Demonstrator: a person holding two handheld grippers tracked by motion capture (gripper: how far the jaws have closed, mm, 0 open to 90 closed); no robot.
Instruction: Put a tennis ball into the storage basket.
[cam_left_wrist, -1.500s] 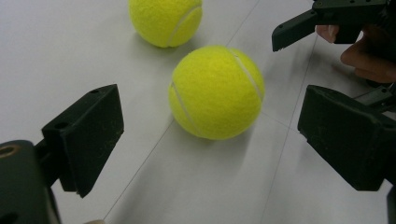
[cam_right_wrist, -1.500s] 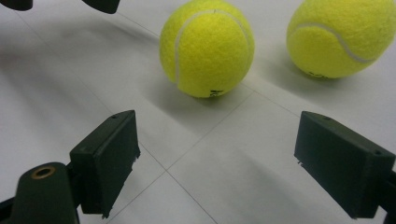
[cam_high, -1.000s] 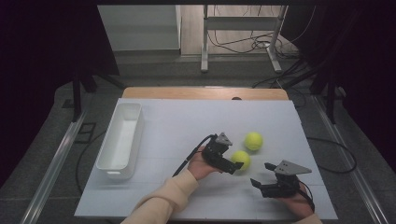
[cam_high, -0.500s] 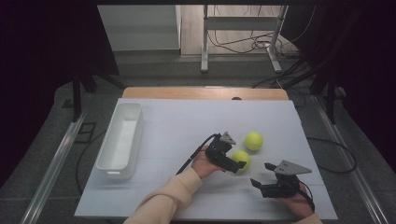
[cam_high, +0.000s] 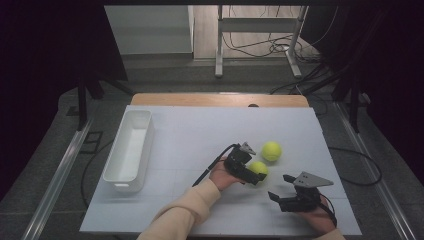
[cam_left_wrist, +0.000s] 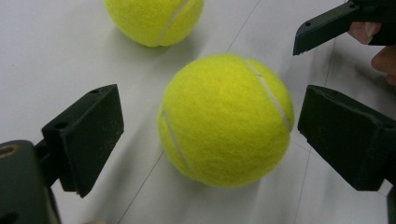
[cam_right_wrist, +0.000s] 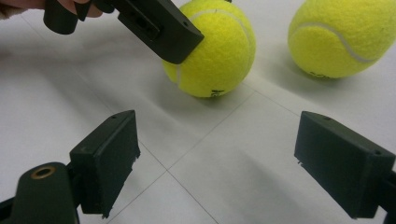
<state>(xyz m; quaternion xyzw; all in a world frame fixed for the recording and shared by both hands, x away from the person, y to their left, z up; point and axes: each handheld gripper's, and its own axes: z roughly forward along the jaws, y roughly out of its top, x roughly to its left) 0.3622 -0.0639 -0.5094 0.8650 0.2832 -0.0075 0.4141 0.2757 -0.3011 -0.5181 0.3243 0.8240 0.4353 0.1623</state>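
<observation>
Two yellow tennis balls lie on the white table. The nearer ball (cam_high: 259, 168) (cam_left_wrist: 226, 119) (cam_right_wrist: 215, 49) sits between the spread jaws of my left gripper (cam_high: 255, 176) (cam_left_wrist: 210, 135), which is open; neither jaw touches it in the left gripper view. The second ball (cam_high: 272, 150) (cam_left_wrist: 154, 18) (cam_right_wrist: 343, 35) rests just beyond, up and to the right. My right gripper (cam_high: 277, 197) (cam_right_wrist: 217, 163) is open over bare table, a short way in front of the nearer ball, with nothing between its jaws.
A long white bin (cam_high: 128, 149) stands at the table's left side. The table (cam_high: 200, 130) ends in a wooden strip at the back. Table-stand legs and cables lie on the floor beyond.
My left gripper has slid a little right and forward, so its jaws now flank the nearer ball. The right gripper has stayed put.
</observation>
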